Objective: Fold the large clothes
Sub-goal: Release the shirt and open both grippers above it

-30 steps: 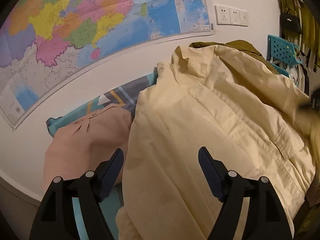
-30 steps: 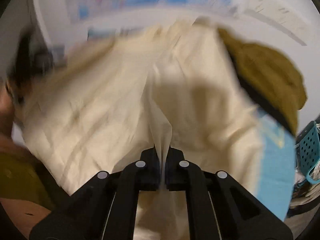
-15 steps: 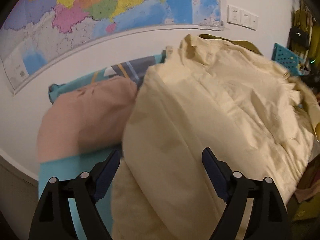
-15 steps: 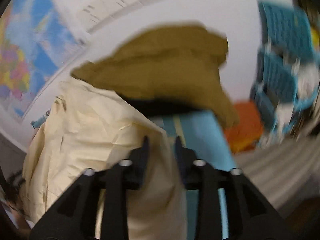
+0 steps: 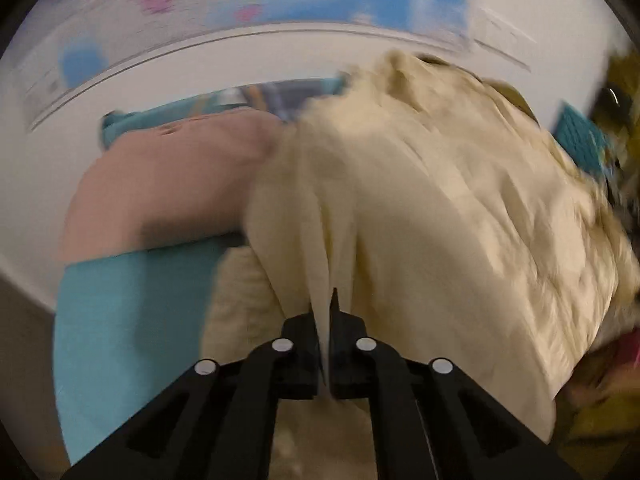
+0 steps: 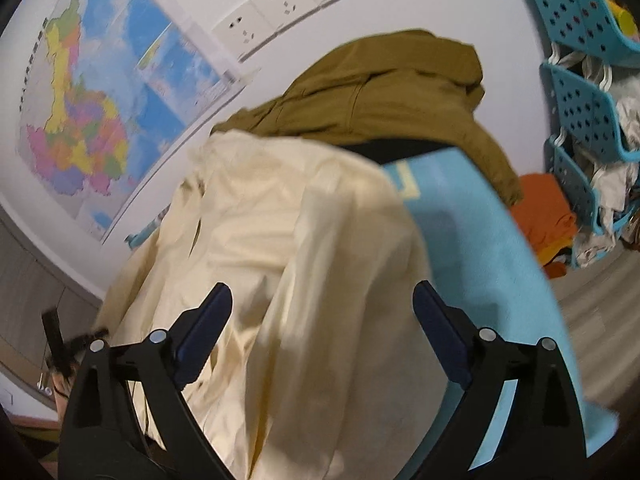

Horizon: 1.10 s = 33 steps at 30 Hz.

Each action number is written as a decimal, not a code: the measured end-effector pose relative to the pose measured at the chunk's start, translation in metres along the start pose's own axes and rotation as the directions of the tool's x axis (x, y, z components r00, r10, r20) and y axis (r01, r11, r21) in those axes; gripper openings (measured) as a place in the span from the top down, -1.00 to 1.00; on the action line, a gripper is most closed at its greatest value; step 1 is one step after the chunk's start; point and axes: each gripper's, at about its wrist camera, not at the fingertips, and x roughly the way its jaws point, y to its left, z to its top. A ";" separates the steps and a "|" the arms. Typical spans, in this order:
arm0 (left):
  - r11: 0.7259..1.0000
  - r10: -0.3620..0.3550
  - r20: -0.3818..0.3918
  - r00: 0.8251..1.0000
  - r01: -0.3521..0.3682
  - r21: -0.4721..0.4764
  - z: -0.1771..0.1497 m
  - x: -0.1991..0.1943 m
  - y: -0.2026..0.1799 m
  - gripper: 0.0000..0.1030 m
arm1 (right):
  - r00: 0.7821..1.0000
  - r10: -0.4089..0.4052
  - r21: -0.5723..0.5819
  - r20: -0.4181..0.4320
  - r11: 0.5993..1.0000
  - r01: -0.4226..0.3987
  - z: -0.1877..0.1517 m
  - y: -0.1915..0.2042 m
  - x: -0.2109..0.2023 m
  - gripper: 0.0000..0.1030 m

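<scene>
A large cream jacket (image 5: pixel 440 208) lies spread on a light blue surface (image 5: pixel 128 320). My left gripper (image 5: pixel 325 320) is shut on a pinched fold of the cream jacket near its left edge. In the right wrist view the cream jacket (image 6: pixel 288 264) lies under my right gripper (image 6: pixel 322 332), which is open and empty just above the cloth. An olive-brown jacket (image 6: pixel 384 92) is piled behind it against the wall.
A pink garment (image 5: pixel 168 184) lies left of the cream jacket. A wall map (image 6: pixel 104 92) and sockets (image 6: pixel 280 4) are behind. Blue perforated shelves (image 6: pixel 580 80) with clothes stand at the right, orange cloth (image 6: pixel 544 216) below them. The blue surface's right edge (image 6: pixel 520 280) drops to the floor.
My left gripper went from open over the jacket to shut on a fold of it. My right gripper let go of the cream cloth and opened, swinging toward the jacket's right side.
</scene>
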 end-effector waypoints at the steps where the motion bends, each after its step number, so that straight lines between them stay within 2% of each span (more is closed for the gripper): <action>1: 0.999 0.024 0.036 0.999 -0.023 -0.022 0.010 -0.013 0.010 0.95 | 1.000 0.005 -0.008 -0.004 1.000 -0.005 -0.002 0.002 0.001 -0.76; 3: 0.993 0.113 0.088 0.990 -0.108 -0.056 0.029 -0.036 0.029 0.95 | 1.000 0.009 -0.016 -0.005 1.000 -0.009 -0.005 0.006 0.000 -0.76; 6: 0.966 0.245 0.145 0.959 -0.228 -0.121 0.059 -0.060 0.066 0.90 | 1.000 0.017 -0.033 0.009 0.999 -0.017 -0.007 0.012 -0.006 -0.76; 7: 0.950 0.302 0.150 0.941 -0.285 -0.128 0.067 -0.061 0.075 0.82 | 1.000 0.011 -0.036 0.020 0.999 -0.010 -0.007 0.014 -0.009 -0.76; 8: 0.936 0.345 0.141 0.928 -0.329 -0.123 0.073 -0.057 0.078 0.59 | 1.000 0.012 -0.036 0.024 0.999 -0.011 -0.009 0.014 -0.011 -0.76; 9: 0.910 0.414 0.112 0.903 -0.405 -0.094 0.076 -0.046 0.082 0.25 | 1.000 0.017 -0.035 0.025 0.999 -0.016 -0.010 0.014 -0.012 -0.76; 11: 0.827 0.562 0.072 0.824 -0.561 -0.037 0.074 -0.018 0.080 0.09 | 1.000 0.009 -0.037 0.020 0.999 -0.008 -0.016 0.016 -0.013 -0.78; 12: 0.801 0.599 0.053 0.799 -0.599 -0.006 0.070 -0.007 0.077 0.08 | 1.000 -0.004 -0.045 0.016 0.999 0.005 -0.020 0.017 -0.013 -0.79; 13: 0.800 0.600 0.041 0.799 -0.600 0.005 0.064 0.004 0.074 0.09 | 1.000 -0.017 -0.055 0.009 0.998 0.018 -0.023 0.019 -0.013 -0.82; 14: 0.826 0.563 0.040 0.826 -0.563 -0.008 0.060 0.006 0.075 0.08 | 1.000 -0.022 -0.063 0.000 0.998 0.022 -0.026 0.020 -0.012 -0.83; 15: 0.874 0.485 0.042 0.873 -0.484 -0.032 0.056 0.007 0.073 0.08 | 0.999 -0.030 -0.072 -0.011 0.997 0.029 -0.028 0.021 -0.011 -0.83; 16: 0.909 0.416 0.069 0.907 -0.413 -0.054 0.052 0.003 0.070 0.07 | 0.999 -0.047 -0.081 -0.020 0.996 0.045 -0.031 0.021 -0.010 -0.84; 17: 0.922 0.386 0.104 0.917 -0.381 -0.059 0.050 -0.002 0.066 0.00 | 0.998 -0.057 -0.085 -0.027 0.995 0.055 -0.032 0.021 -0.009 -0.84; 19: 0.947 0.322 0.179 0.930 -0.318 -0.053 0.049 -0.016 0.058 -0.17 | 0.997 -0.064 -0.101 -0.041 0.993 0.060 -0.035 0.021 -0.007 -0.84; 20: 0.958 0.286 0.218 0.933 -0.283 -0.048 0.050 -0.025 0.053 -0.22 | 0.997 -0.071 -0.107 -0.043 0.992 0.066 -0.035 0.021 -0.006 -0.68; 21: 0.965 0.262 0.248 0.933 -0.262 -0.034 0.052 -0.032 0.048 -0.27 | 0.996 -0.066 -0.105 -0.052 0.993 0.060 -0.033 0.019 -0.004 -0.46; 22: 0.968 0.247 0.275 0.929 -0.252 -0.018 0.054 -0.039 0.039 -0.31 | 0.996 -0.061 -0.112 -0.067 0.992 0.053 -0.030 0.019 -0.002 0.24; 23: 0.969 0.237 0.294 0.926 -0.246 -0.005 0.056 -0.040 0.030 -0.42 | 0.994 -0.085 -0.121 -0.062 0.990 0.077 -0.026 0.020 -0.005 0.52; 24: 0.971 0.219 0.316 0.923 -0.237 0.018 0.060 -0.043 0.021 -0.46 | 0.994 -0.096 -0.137 -0.043 0.987 0.089 -0.018 0.023 -0.012 0.61; 25: 0.973 0.201 0.332 0.922 -0.227 0.043 0.062 -0.044 0.013 -0.47 | 0.996 -0.091 -0.148 -0.022 0.985 0.087 -0.011 0.026 -0.019 0.78; 27: 0.975 0.157 0.349 0.924 -0.201 0.093 0.066 -0.045 -0.001 -0.47 | 0.997 -0.067 -0.158 0.031 0.985 0.071 0.009 0.038 -0.042 0.79; 29: 0.976 0.114 0.351 0.929 -0.171 0.136 0.069 -0.039 -0.015 -0.48 | 0.998 -0.002 -0.218 0.070 0.976 0.017 0.034 0.067 -0.068 0.80; 31: 0.978 0.044 0.332 0.942 -0.109 0.178 0.071 -0.033 -0.031 -0.49 | 0.996 0.054 -0.294 0.065 0.955 -0.033 0.052 0.101 -0.082 0.80; 33: 0.976 -0.007 0.315 0.949 -0.062 0.209 0.072 -0.026 -0.044 -0.49 | 0.994 0.111 -0.381 0.025 0.920 -0.093 0.066 0.148 -0.084 0.80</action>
